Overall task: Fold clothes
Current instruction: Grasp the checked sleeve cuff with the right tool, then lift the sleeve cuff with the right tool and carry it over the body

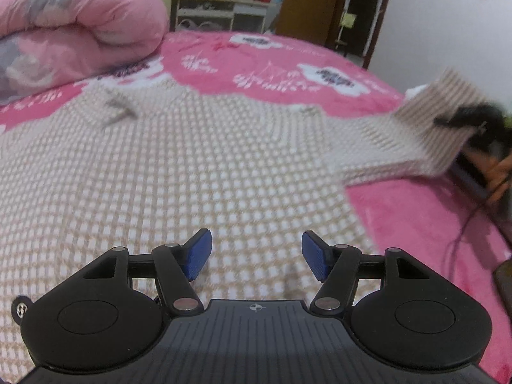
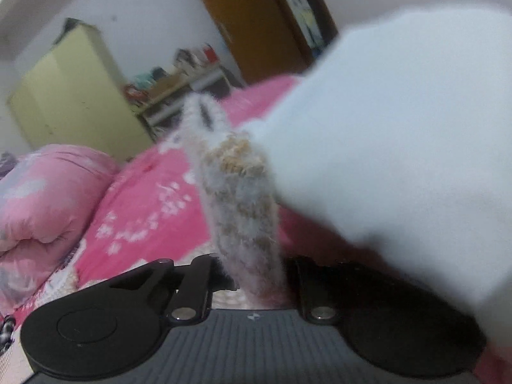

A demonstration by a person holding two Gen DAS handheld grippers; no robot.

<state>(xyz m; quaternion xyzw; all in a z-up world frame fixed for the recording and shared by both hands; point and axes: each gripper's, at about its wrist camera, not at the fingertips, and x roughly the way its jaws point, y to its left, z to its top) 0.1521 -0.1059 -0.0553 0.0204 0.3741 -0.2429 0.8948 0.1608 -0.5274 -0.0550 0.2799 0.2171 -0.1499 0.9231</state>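
Observation:
A beige-and-white checked fleece garment (image 1: 192, 176) lies spread flat on the pink bed sheet (image 1: 272, 64). My left gripper (image 1: 256, 256) hovers low over its near part, open, with nothing between the blue pads (image 1: 200, 254). At the right, one sleeve (image 1: 428, 134) is lifted off the bed, blurred, with my right gripper (image 1: 464, 118) clamped on its end. In the right wrist view the right gripper (image 2: 256, 275) is shut on that fuzzy checked sleeve (image 2: 243, 198). The garment's white inner side (image 2: 400, 128) drapes over its right finger and hides it.
A rolled pink quilt (image 1: 80, 25) lies at the bed's far left. Behind the bed stand a cluttered white shelf (image 1: 220, 9), a brown door (image 1: 307, 3) and a pale yellow cabinet (image 2: 70, 96). A person's hand (image 1: 499, 172) and a black cable (image 1: 460, 233) are at the right edge.

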